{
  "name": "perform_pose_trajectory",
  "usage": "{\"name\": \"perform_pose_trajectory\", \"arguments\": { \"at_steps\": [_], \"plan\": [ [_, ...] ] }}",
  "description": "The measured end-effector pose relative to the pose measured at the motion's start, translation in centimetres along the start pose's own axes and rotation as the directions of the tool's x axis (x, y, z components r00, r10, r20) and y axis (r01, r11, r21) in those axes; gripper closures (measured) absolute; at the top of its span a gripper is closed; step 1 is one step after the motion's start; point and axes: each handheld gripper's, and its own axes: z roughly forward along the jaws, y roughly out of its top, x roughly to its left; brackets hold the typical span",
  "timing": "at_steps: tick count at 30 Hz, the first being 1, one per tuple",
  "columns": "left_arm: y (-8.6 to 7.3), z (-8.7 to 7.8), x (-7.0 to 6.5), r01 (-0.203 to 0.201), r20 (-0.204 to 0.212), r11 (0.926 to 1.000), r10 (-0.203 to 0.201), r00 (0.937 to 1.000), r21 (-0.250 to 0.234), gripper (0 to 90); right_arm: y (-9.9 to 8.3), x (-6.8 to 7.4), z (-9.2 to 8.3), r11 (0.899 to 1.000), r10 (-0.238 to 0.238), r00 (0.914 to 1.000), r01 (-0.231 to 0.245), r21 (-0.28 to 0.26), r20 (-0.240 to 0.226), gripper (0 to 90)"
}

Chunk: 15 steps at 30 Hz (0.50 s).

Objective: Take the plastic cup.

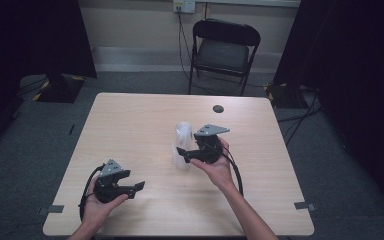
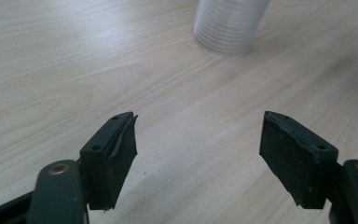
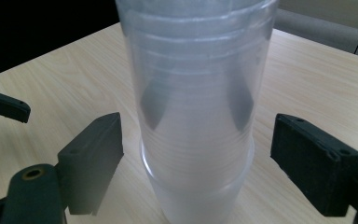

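My right hand-held gripper: wide open, jaws either side of the cup stack, not touching.
My left hand-held gripper: wide open, holding nothing, over the counter.

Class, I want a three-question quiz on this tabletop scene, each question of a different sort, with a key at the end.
1. True or false: the right tool is clamped shut on the stack of clear plastic cups.
2. Which tool is nearer the stack? A) left tool B) right tool
3. Fill in: beyond the table stands a black folding ____.

Key: 1 false, its jaws stand open on either side of the stack; 2 B; 3 chair.
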Motion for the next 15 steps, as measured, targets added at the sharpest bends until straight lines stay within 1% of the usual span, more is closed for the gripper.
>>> {"name": "perform_pose_trajectory", "arguments": {
  "at_steps": [2, 6, 7, 8, 10, 13, 15],
  "plan": [
    [0.0, -0.1, 0.0, -0.003, 0.009, 0.9999, 0.004, 1.0, -0.013, 25.6, 0.1, -0.1, 0.4, 1.0, 0.003, 1.0, -0.003, -0.005, 0.003, 16.3],
    [0.0, -0.1, 0.1, -0.005, 0.002, 0.9999, 0.005, 1.0, -0.01, 26.0, 0.2, -0.3, 0.9, 1.0, 0.011, 0.9999, -0.011, -0.007, -0.002, 16.8],
    [0.0, -0.1, 0.1, -0.002, 0.001, 0.9999, 0.002, 1.0, -0.012, 26.0, 0.2, -0.4, 1.3, 0.999, 0.035, 0.9993, -0.035, -0.009, -0.017, 18.1],
    [0.0, -0.1, 0.1, -0.003, -0.001, 0.9999, 0.003, 1.0, -0.012, 26.0, 0.2, -0.5, 1.4, 0.999, 0.041, 0.9989, -0.041, -0.008, -0.022, 18.1],
    [0.0, -0.1, 0.1, -0.004, -0.002, 0.9999, 0.004, 1.0, -0.013, 26.0, 0.2, -0.5, 1.8, 0.999, 0.04, 0.9992, -0.04, -0.007, -0.011, 18.3],
    [0.0, -0.1, 0.1, -0.006, -0.002, 0.9999, 0.006, 1.0, -0.012, 26.0, 0.3, -0.7, 2.0, 0.999, 0.054, 0.9983, -0.054, -0.007, -0.022, 18.4],
    [0.0, -0.1, 0.1, -0.007, -0.001, 0.9999, 0.007, 1.0, -0.011, 26.0, 0.4, -0.6, 2.2, 0.999, 0.042, 0.999, -0.042, -0.008, -0.019, 19.0]
  ]
}}
